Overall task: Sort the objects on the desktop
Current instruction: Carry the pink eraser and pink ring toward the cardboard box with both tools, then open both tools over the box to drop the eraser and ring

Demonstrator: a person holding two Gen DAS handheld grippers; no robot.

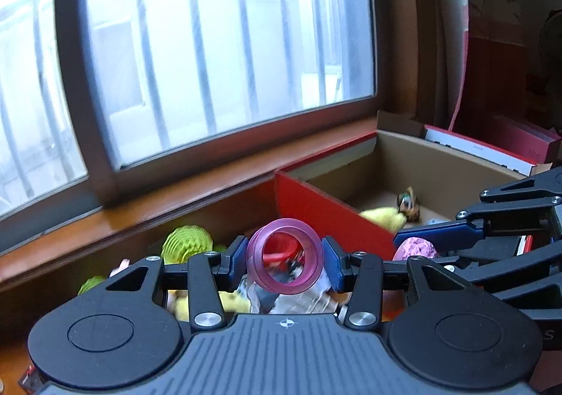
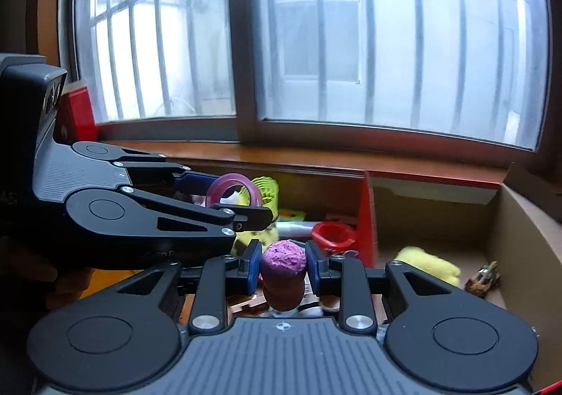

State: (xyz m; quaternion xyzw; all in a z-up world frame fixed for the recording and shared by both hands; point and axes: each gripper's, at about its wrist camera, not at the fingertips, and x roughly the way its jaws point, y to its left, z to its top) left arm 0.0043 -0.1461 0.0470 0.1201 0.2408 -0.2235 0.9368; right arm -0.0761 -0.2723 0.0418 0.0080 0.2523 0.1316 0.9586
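My left gripper (image 1: 285,259) is shut on a translucent pink ring (image 1: 285,256), held above a pile of toys; it also shows in the right wrist view (image 2: 233,193). My right gripper (image 2: 282,266) is shut on a toy ice-cream cone with a purple top (image 2: 283,259) and brown cone; it shows in the left wrist view (image 1: 416,247) too. Both grippers hover side by side left of a cardboard box with a red outer wall (image 1: 326,210), which also appears in the right wrist view (image 2: 520,237).
The box holds a yellow plush (image 2: 426,265) and a small brown figure (image 2: 483,277). The pile below has a green ribbed toy (image 1: 188,242), a red cup (image 2: 332,235) and yellow items. A wooden windowsill (image 1: 140,208) and window lie behind. Red-white boxes (image 1: 491,149) stand at right.
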